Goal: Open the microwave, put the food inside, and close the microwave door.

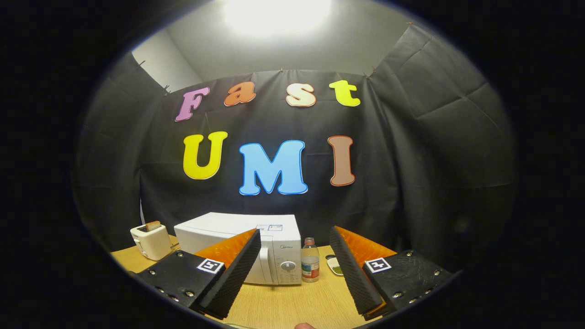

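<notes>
We are holding the gripper (295, 274) back from the desk (292, 306), its fingers (233, 269) spread wide apart and gripping nothing. Beyond them, the white microwave (242, 242) is sitting on the desk with its door shut; one finger is covering part of that door, while the dial panel is showing clear between the fingers.

We are judging the microwave to be heavy and rigid, unlikely to slide under a light pull. Its door looks stiff and hinged, and we are taking the pale vertical bar (266, 267) just beside the dial panel to be the handle, the place to hook or pinch, though at this range we cannot be sure of its shape.

The food seems to be the small plate (336, 267) with something green on it, lying beyond the other finger and just beside a bottle (310, 260). We are expecting it to be light and rigid, shallow at the rim, and easy to tip, so a level pinch on the rim seems wisest.

The bottle is standing close to the microwave's dial side, between it and the plate, where we could knock it when reaching for the food. A toaster (151, 240) is standing at the microwave's far side, apart from it and out of the way.
</notes>
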`<action>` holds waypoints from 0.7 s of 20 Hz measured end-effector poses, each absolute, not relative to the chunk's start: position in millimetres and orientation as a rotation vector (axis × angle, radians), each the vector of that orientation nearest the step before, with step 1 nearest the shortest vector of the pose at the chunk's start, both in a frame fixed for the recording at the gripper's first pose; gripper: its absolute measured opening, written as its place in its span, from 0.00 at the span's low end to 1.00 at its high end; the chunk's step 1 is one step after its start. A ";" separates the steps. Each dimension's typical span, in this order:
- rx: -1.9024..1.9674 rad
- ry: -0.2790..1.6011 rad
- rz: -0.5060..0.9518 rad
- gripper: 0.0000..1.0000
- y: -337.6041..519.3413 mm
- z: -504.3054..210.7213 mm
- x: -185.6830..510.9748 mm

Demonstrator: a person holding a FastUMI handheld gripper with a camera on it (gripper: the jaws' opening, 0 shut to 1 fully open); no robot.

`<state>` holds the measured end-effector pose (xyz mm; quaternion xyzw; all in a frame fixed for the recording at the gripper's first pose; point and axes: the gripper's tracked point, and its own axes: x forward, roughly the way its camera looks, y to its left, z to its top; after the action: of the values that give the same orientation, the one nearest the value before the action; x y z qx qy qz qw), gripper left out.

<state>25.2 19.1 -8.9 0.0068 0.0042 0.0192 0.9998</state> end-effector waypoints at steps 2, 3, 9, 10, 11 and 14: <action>0.011 0.012 0.055 0.96 24.9 -13.5 34.7; 0.010 0.019 0.064 0.96 28.4 -16.4 40.5; 0.005 0.052 0.100 0.97 46.7 -43.3 80.7; 0.003 0.060 0.108 0.97 50.5 -49.7 87.5; 0.000 0.068 0.115 0.97 54.5 -55.6 94.3; 0.002 0.107 0.136 0.97 63.8 -77.6 115.4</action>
<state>115.4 63.8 -77.6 0.0008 0.0536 0.0678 0.9963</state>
